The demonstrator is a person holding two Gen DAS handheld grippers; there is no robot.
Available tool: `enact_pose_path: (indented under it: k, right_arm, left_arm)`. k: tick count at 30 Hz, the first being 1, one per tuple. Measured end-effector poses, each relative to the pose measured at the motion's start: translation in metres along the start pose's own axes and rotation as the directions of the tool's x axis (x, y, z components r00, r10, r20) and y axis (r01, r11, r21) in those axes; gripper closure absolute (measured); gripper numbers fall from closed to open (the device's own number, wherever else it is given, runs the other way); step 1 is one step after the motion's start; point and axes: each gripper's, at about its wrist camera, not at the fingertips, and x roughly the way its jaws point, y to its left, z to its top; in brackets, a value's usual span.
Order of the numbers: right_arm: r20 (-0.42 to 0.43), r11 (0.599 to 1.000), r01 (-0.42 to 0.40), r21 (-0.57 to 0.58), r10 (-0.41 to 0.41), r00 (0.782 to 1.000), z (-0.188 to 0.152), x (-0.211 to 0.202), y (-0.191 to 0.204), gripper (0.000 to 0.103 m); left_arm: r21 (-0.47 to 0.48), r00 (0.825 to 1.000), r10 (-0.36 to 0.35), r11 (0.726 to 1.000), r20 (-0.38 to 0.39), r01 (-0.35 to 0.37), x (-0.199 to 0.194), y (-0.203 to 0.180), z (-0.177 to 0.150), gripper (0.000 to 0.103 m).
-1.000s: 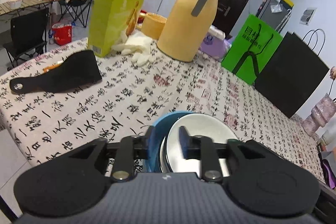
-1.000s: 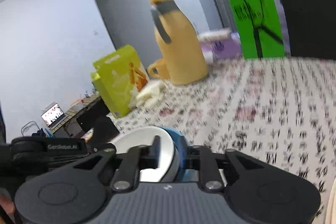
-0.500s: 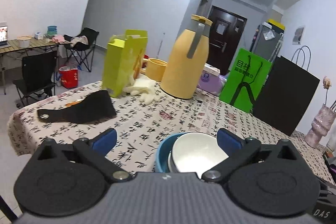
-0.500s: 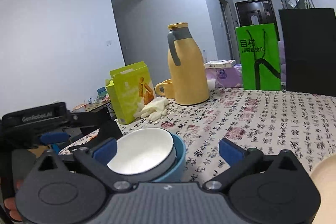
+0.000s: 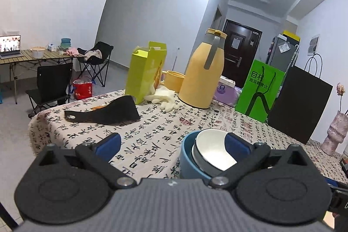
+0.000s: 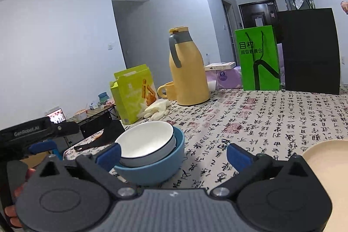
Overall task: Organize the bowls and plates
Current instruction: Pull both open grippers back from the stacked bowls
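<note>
table (image 6: 282, 114) | right view only: cream plate (image 6: 326, 158) | both grippers wide apart, empty | bowls (image 6: 150, 151) stacked

yellow thermos (image 5: 201, 79), green bag (image 5: 258, 90), gloves (image 5: 162, 97)

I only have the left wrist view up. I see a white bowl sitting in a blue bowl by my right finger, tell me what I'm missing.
Observer: The right wrist view shows a cream plate at its lower right edge, on the tablecloth apart from the bowls.
Operator: Is the right gripper holding anything?
Observer: No. The right gripper is open, with only tablecloth between its fingers; the white bowl and blue bowl sit at its left finger.
Operator: Is the white bowl level in the blue one?
Observer: No, it sits tilted, with its opening leaning toward the right camera.
Operator: And my left gripper?
Observer: The left gripper shows at the far left, open, beside the bowls.
</note>
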Motion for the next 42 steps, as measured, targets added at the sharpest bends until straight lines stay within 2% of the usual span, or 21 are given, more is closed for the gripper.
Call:
enact_pose_path:
  k: [20, 42]
  right_arm:
    - [-0.018, 1.000, 0.009, 0.013, -0.009, 1.000, -0.012, -0.018, 0.000, 0.000]
    - [-0.085, 0.998, 0.039, 0.039, -0.036, 0.996, -0.019, 0.018, -0.009, 0.000]
  left_arm:
    - [0.024, 0.999, -0.034, 0.999, 0.032, 0.033, -0.029, 0.002, -0.013, 0.000]
    - [-0.029, 0.998, -0.062, 0.998, -0.009, 0.062, 0.007, 0.018, -0.016, 0.000]
